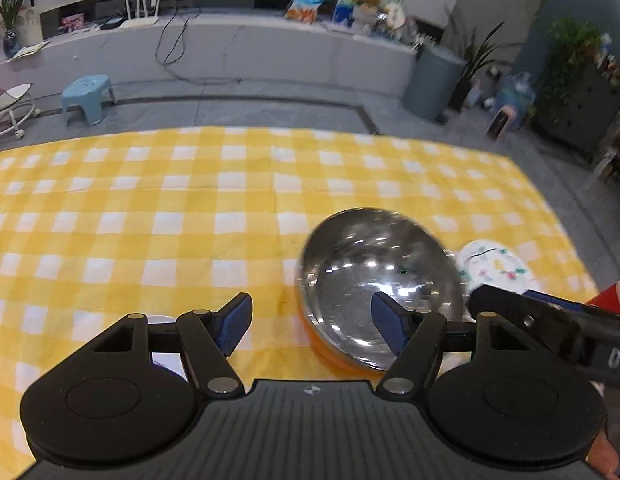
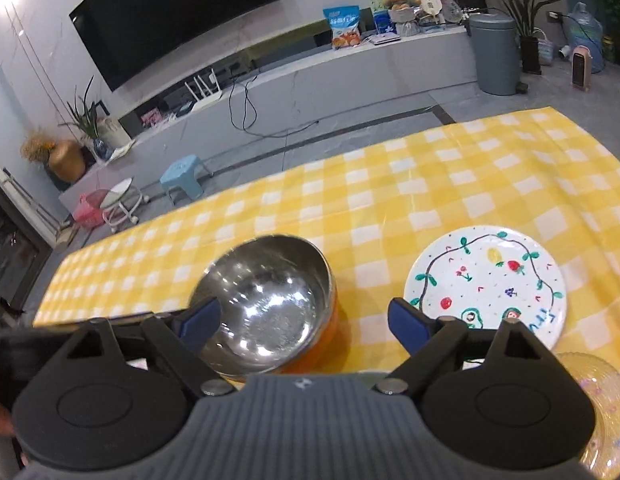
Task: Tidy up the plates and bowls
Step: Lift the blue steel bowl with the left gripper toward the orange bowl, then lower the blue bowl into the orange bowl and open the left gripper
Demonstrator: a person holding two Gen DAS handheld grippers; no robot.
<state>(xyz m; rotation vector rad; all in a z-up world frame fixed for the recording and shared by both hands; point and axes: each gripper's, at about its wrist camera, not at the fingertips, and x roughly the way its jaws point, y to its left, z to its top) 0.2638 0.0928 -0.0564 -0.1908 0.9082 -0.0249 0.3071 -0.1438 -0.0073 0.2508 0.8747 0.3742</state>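
Observation:
A steel bowl with an orange outside [image 1: 378,284] [image 2: 270,304] sits on the yellow checked tablecloth [image 1: 190,208] [image 2: 390,184]. My left gripper [image 1: 312,326] is open; its right finger is over the bowl's near rim, its left finger beside the bowl. My right gripper [image 2: 304,326] is open above the bowl's near right side, empty. A white painted plate [image 2: 486,284] [image 1: 496,266] lies right of the bowl. A clear glass dish [image 2: 598,404] sits at the near right. The right gripper's body [image 1: 550,332] shows in the left wrist view.
A red object [image 1: 608,298] is at the right edge of the left view. A white item [image 1: 162,322] lies partly hidden under the left gripper. Beyond the table's far edge are floor, a blue stool [image 1: 88,96] and a grey bin [image 2: 494,54].

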